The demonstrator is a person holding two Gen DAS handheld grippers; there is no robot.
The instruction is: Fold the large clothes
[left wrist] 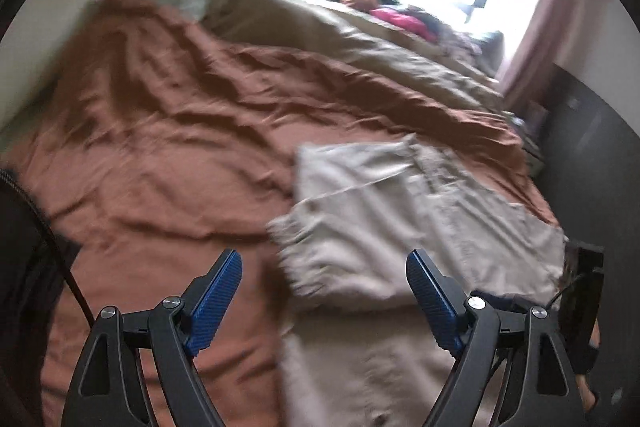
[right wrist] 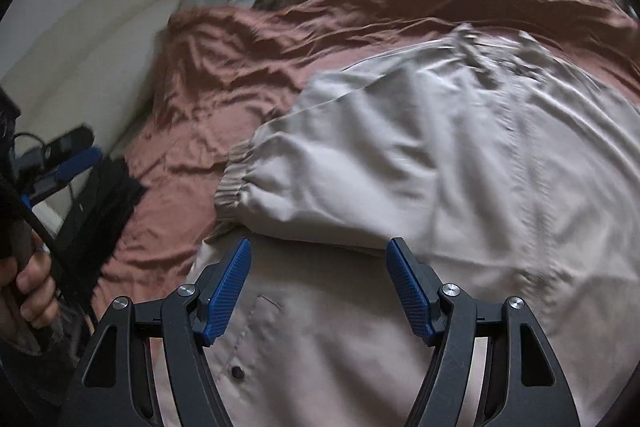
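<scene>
A large beige jacket [right wrist: 440, 155] lies on a rust-brown bedsheet [right wrist: 224, 67]. One sleeve with an elastic cuff [right wrist: 236, 183] is folded across its body, and a dark snap button [right wrist: 238, 371] shows near the front edge. In the left wrist view the jacket [left wrist: 400, 227] lies to the right on the sheet [left wrist: 160, 131]. My left gripper [left wrist: 324, 267] is open and empty above the jacket's left edge. My right gripper [right wrist: 319, 259] is open and empty just above the jacket, below the folded sleeve.
A tan duvet [left wrist: 360, 39] is bunched at the far side of the bed, with a pile of coloured clothes [left wrist: 400, 19] beyond it by a bright window. A white wall [right wrist: 80, 27] runs along the bed's left. The other gripper and the hand holding it [right wrist: 36, 283] show at left.
</scene>
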